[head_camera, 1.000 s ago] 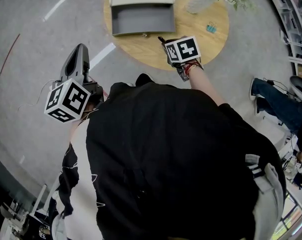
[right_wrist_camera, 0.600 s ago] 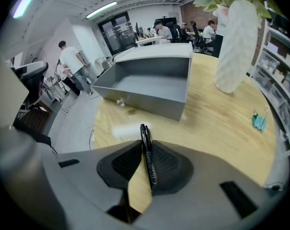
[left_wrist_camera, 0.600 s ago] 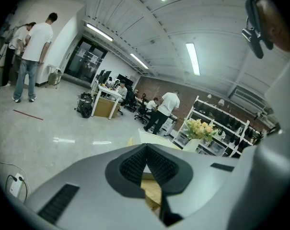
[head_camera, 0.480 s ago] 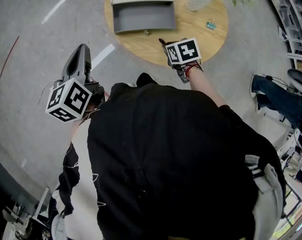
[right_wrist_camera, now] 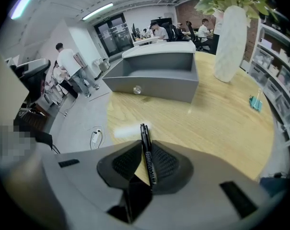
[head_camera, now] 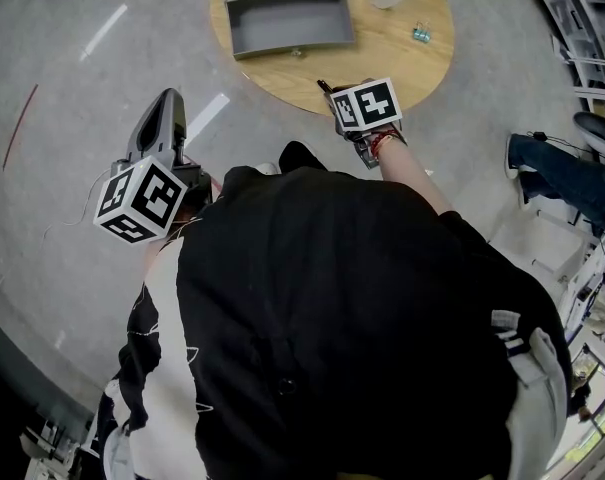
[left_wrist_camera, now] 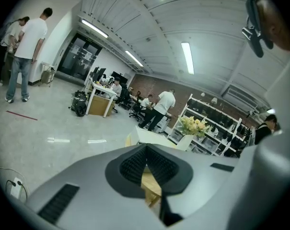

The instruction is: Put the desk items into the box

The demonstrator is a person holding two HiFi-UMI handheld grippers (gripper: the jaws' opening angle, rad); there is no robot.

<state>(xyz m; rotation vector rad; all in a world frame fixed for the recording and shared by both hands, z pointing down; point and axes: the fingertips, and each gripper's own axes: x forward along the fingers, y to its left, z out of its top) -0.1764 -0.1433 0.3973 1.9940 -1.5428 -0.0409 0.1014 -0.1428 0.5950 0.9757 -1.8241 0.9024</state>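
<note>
One black pen (right_wrist_camera: 144, 131) clamped in right gripper (right_wrist_camera: 145, 150), over wooden table (right_wrist_camera: 221, 123), near open grey box (right_wrist_camera: 154, 80); left gripper (left_wrist_camera: 145, 150) jaws closed together, empty.

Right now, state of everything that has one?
gray drawer box, open, nothing seen inside
black pen, gripped in right claw
right claw, shut on black pen
left claw, shut, empty
white vase, upright on table
teal binder clip, on table, outside box
</note>
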